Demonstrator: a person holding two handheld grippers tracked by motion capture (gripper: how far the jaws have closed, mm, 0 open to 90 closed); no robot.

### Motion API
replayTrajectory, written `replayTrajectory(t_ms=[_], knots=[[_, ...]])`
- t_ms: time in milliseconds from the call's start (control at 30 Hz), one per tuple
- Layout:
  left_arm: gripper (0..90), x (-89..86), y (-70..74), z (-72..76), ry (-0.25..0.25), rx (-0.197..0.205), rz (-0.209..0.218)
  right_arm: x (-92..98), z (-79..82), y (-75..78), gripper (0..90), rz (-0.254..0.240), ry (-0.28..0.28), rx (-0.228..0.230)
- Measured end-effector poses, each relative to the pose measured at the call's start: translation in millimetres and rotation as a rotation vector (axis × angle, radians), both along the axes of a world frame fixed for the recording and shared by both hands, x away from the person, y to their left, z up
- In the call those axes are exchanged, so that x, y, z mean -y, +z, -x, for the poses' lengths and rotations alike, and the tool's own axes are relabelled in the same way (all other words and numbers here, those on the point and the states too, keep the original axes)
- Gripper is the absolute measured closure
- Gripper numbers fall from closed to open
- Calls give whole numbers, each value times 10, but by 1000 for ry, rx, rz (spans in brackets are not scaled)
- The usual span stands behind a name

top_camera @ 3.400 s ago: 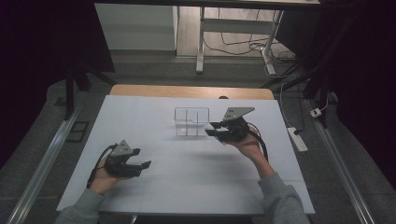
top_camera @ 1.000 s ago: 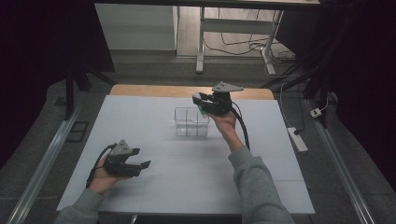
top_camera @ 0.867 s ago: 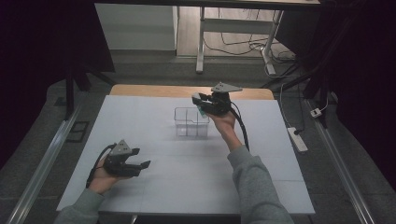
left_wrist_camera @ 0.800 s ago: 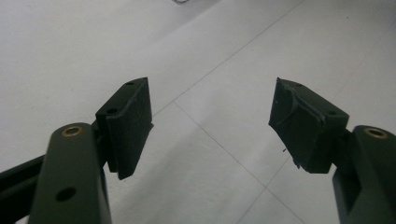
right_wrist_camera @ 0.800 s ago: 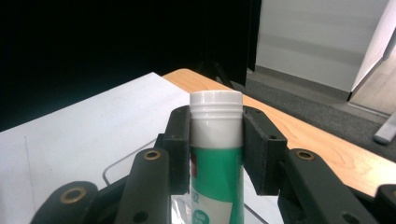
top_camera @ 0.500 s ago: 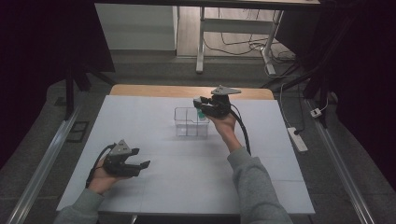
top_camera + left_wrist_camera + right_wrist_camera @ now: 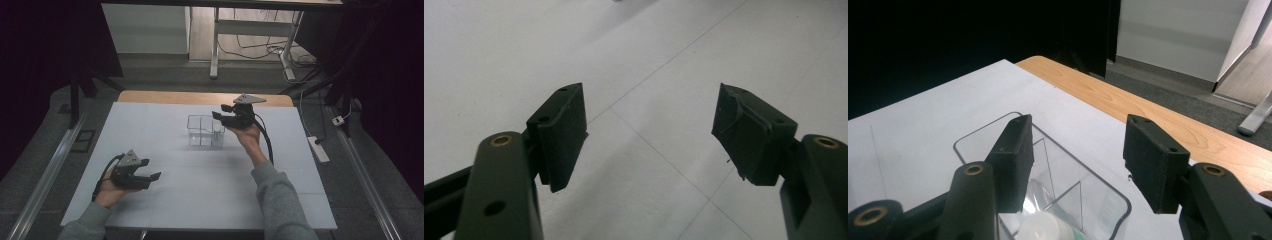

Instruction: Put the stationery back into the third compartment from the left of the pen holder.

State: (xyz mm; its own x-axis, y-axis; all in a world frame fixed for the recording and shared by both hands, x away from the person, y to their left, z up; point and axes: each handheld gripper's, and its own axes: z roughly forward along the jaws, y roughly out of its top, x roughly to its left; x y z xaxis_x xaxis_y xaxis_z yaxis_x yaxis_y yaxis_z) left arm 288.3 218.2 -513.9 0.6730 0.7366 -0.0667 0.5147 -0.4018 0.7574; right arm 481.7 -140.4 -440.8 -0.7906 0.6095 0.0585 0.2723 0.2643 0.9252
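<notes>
The right gripper is held above the table, its jaws spread apart with nothing between them, just over the right end of a clear plastic box. In the right gripper view the jaws frame the box from above: it has thin clear dividers splitting it into compartments, and in the nearest one sits a small bottle with a white cap, with something green and clear around it that is too cut off at the frame's edge to make out, perhaps a label. The box stands near the middle of the white table, toward its far side, where a strip of bare wood shows beyond the white covering.

The left gripper rests low at the near left of the table, well apart from the box, jaws likewise wide open and empty. In the left gripper view its jaws look onto plain white surface crossed by thin seam lines.
</notes>
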Motion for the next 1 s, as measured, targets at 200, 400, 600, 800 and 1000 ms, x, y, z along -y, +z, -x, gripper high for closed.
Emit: replayTrajectory(t_ms=[200,400,600,800,1000], knots=[[296,-4,0,-1,0,0,1,52,40,4,448,6,23,-11],[296,-15,2,-1,4,2,3,116,132,-8,446,19,38,-12],[296,-23,7,1,8,2,4,245,261,-32,444,24,45,-17],[296,-29,9,5,11,2,6,441,424,-67,441,48,37,-20],[296,-23,12,8,12,3,5,702,634,-109,436,68,20,-33]])
